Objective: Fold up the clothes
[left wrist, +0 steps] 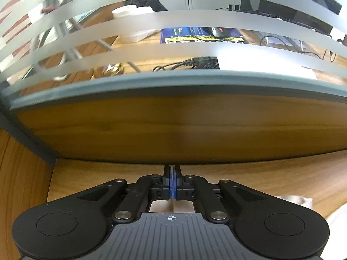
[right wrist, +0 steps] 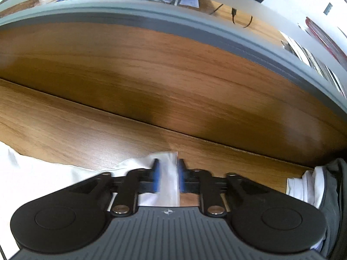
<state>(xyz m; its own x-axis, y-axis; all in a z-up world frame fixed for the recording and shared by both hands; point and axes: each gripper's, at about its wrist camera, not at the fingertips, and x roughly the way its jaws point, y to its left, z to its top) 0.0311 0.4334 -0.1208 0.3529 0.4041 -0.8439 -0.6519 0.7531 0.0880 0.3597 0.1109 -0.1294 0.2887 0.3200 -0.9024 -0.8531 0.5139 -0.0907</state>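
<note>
Right wrist view, right gripper [right wrist: 168, 169] jaws apart around white garment [right wrist: 54, 177], left gripper [left wrist: 172, 174] closed empty above wooden table [left wrist: 108, 173]

No readable text from my side. Blue-and-yellow printed sheet [left wrist: 202, 35], upper centre behind the striped glass [left wrist: 151, 21], carries lettering, but it's too blurred to make out.
</note>
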